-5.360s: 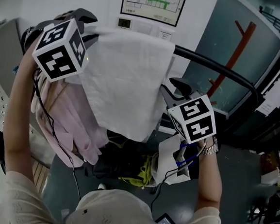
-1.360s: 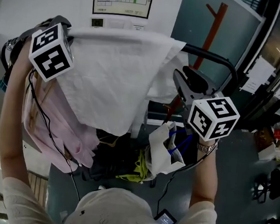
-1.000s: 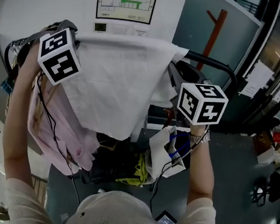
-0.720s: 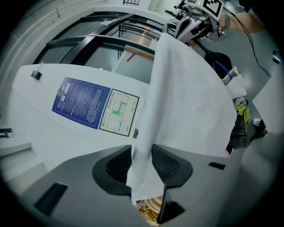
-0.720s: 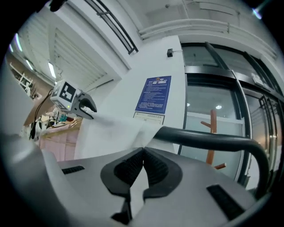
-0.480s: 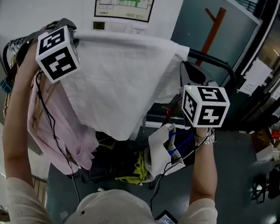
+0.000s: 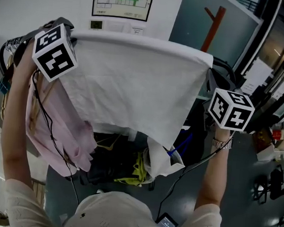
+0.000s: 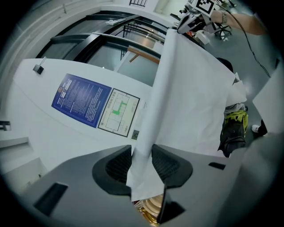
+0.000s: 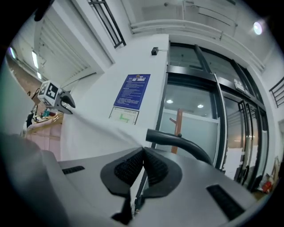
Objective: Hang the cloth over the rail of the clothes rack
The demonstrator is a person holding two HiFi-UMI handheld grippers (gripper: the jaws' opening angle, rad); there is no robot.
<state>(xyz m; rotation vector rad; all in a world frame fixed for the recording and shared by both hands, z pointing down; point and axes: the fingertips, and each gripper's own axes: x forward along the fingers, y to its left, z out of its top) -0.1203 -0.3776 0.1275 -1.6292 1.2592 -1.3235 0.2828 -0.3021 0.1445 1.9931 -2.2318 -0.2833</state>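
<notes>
A white cloth [image 7: 134, 85] hangs spread wide, its top edge running along the black rail [image 7: 224, 68] of the rack. My left gripper [image 8: 142, 162] is shut on the cloth's left top edge, which runs between its pads and off toward the right gripper. Its marker cube [image 7: 56, 53] shows at the upper left of the head view. My right gripper [image 9: 143, 165] is shut on the cloth's right top corner, right beside the curved rail [image 9: 179, 142]. That gripper's cube [image 7: 231, 109] sits just below the corner. The rail's middle is hidden under the cloth.
A pink garment [image 7: 57, 123] hangs at the left behind the cloth. Below lie dark and yellow-green clothes [image 7: 127, 168] and a white bag [image 7: 160, 159]. A red-brown coat stand [image 7: 211, 25] and glass doors [image 9: 199, 115] stand at the right, and a framed plan [image 7: 122, 0] hangs on the wall.
My right gripper has shut on the cloth's right corner and pulled it to the right, so the bunched cloth now lies flat and wide. The left gripper stayed put.
</notes>
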